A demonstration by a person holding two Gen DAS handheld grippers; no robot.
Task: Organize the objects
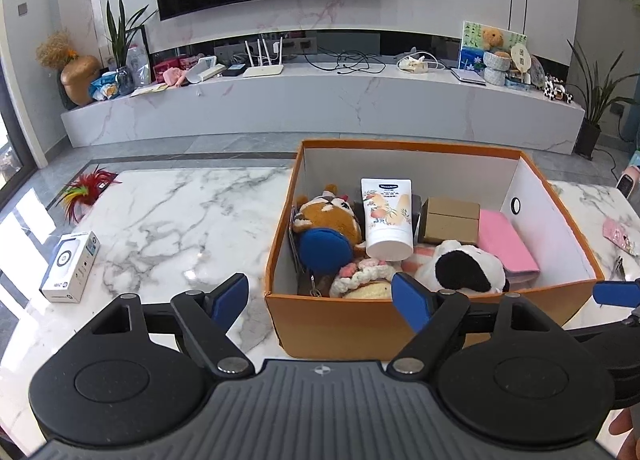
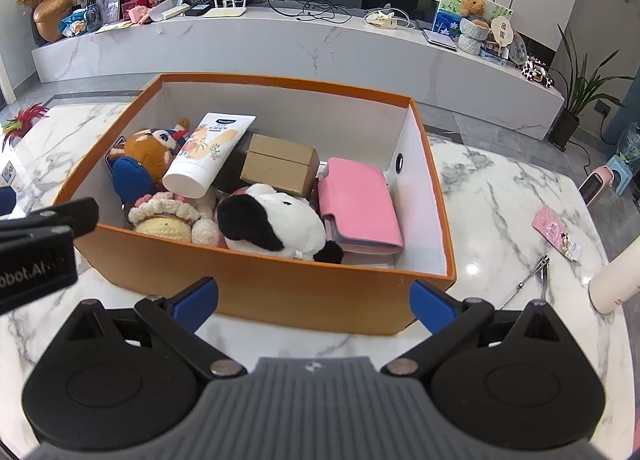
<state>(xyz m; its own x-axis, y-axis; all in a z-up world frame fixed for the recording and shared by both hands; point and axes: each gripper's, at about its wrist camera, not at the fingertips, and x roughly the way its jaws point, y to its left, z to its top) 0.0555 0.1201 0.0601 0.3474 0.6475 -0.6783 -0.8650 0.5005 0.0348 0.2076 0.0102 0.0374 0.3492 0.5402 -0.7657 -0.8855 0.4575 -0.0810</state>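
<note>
An orange cardboard box (image 1: pixel 348 324) (image 2: pixel 280 292) stands on the marble table. Inside lie a white lotion tube (image 1: pixel 388 219) (image 2: pixel 208 155), a brown plush (image 1: pixel 328 215) (image 2: pixel 148 147), a black-and-white plush (image 1: pixel 464 268) (image 2: pixel 272 219), a crocheted toy (image 1: pixel 364 280) (image 2: pixel 168 219), a brown carton (image 1: pixel 450 221) (image 2: pixel 280 165) and a pink wallet (image 1: pixel 506 242) (image 2: pixel 358 207). My left gripper (image 1: pixel 320 296) hangs open at the box's near left corner, nothing between its fingers. My right gripper (image 2: pixel 314 300) stands open before the box's front wall, also empty.
A white boxed device (image 1: pixel 70 268) and a red feathery thing (image 1: pixel 86 189) lie on the table's left. On the right lie a pink packet (image 2: pixel 556 234), metal clippers (image 2: pixel 534 276) and a white bottle (image 2: pixel 616 280). A long TV shelf (image 1: pixel 320 99) runs behind.
</note>
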